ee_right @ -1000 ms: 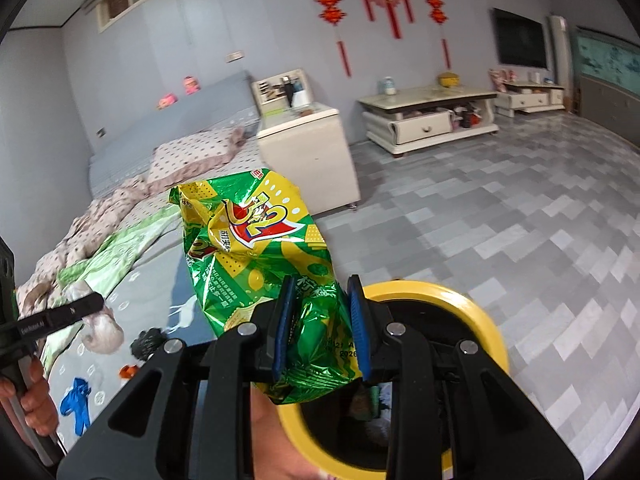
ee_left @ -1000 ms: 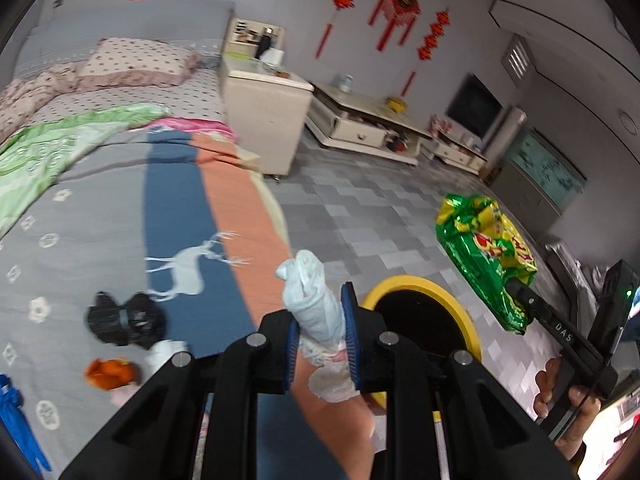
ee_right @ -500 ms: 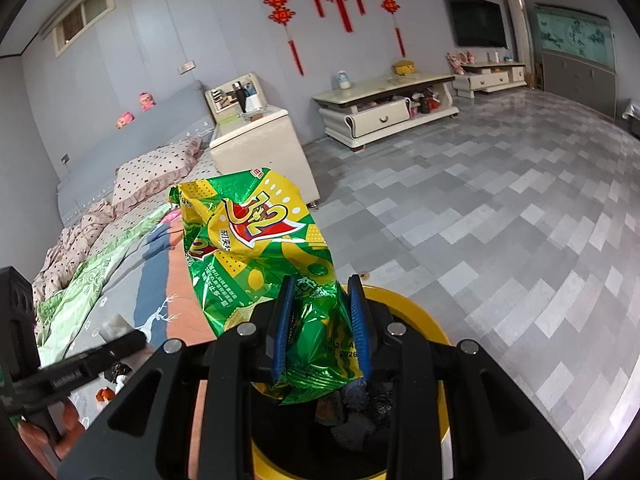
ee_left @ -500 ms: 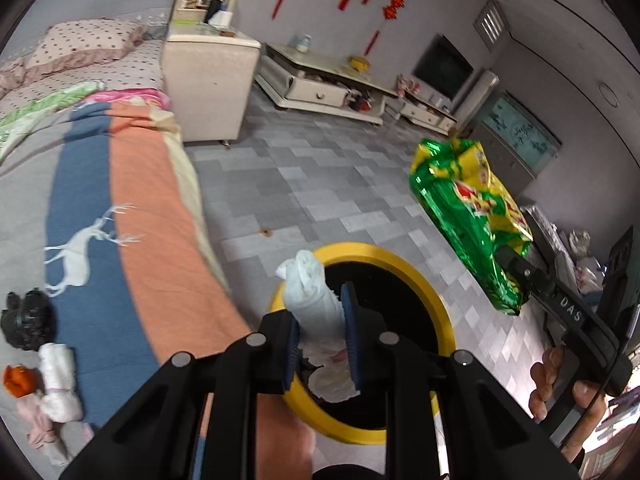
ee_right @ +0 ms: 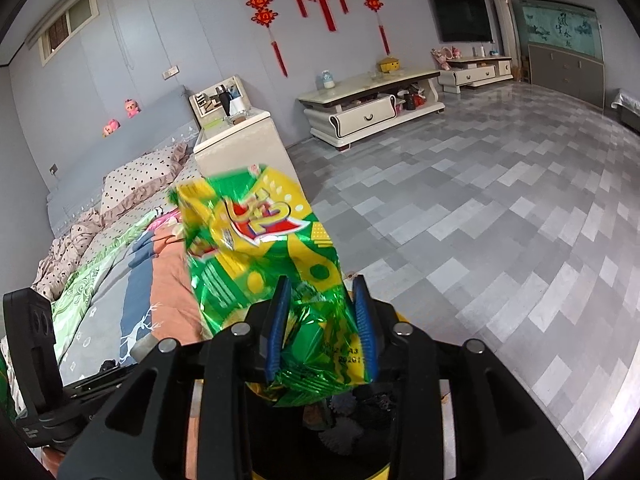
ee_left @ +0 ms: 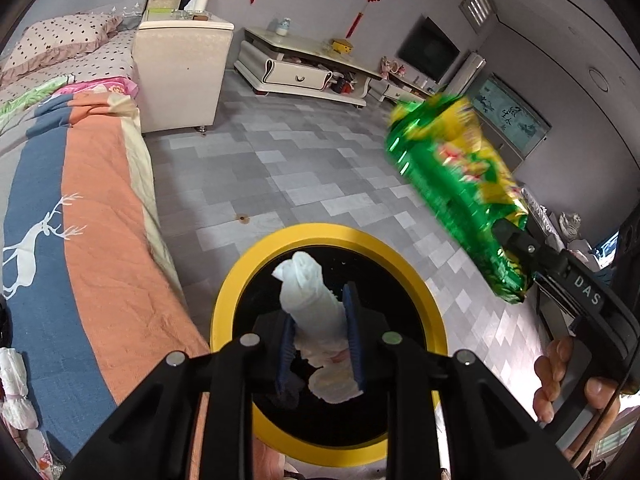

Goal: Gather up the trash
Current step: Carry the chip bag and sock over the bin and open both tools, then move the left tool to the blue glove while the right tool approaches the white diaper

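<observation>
A white tissue wad (ee_left: 310, 300) stands between the blue pads of my left gripper (ee_left: 318, 304), right over the black inside of the yellow-rimmed bin (ee_left: 232, 292). The jaws are opening, but the pads still touch the wad. A green and yellow snack bag (ee_right: 260, 248) sits between the fingers of my right gripper (ee_right: 322, 280). Those jaws are opening too, and the bag is blurred, slipping loose. Dark trash inside the bin (ee_right: 360, 408) shows under it. In the left wrist view the snack bag (ee_left: 452, 184) hangs from the right gripper (ee_left: 516, 240) beside the bin's right rim.
The bed with an orange and blue quilt (ee_left: 100, 240) runs along the bin's left side, with white trash (ee_left: 12, 380) at its near edge. A cream bedside cabinet (ee_left: 180, 80) and a low TV stand (ee_left: 304, 72) stand beyond on the grey tiled floor. A hand (ee_left: 560, 380) holds the right gripper.
My left gripper swung from over the quilt to above the bin's opening with the tissue. Both pairs of jaws have widened. The snack bag has blurred and come closer to the bin.
</observation>
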